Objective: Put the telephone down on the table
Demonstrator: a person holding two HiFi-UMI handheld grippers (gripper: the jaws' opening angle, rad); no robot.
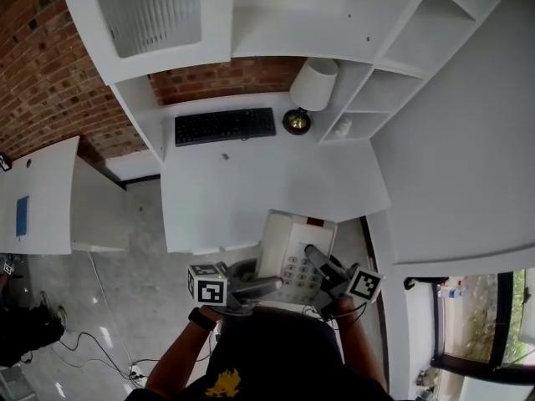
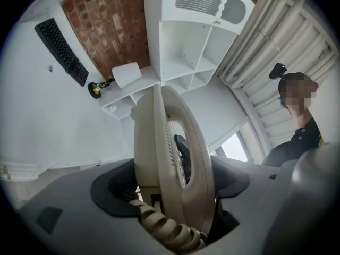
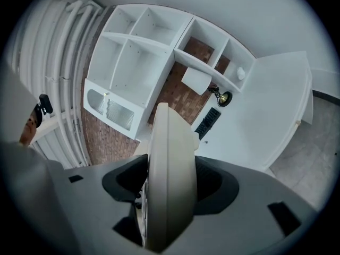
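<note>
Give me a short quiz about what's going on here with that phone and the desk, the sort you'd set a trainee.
1. What do the left gripper and the right gripper clamp between them? A a kettle; B a telephone; C a book.
2. True or false: in the head view, the keyboard lies on the table to the left of the lamp.
3. In the left gripper view, what coiled thing runs from the telephone's near end?
Key: 1 B. 2 True. 3 Its cord.
</note>
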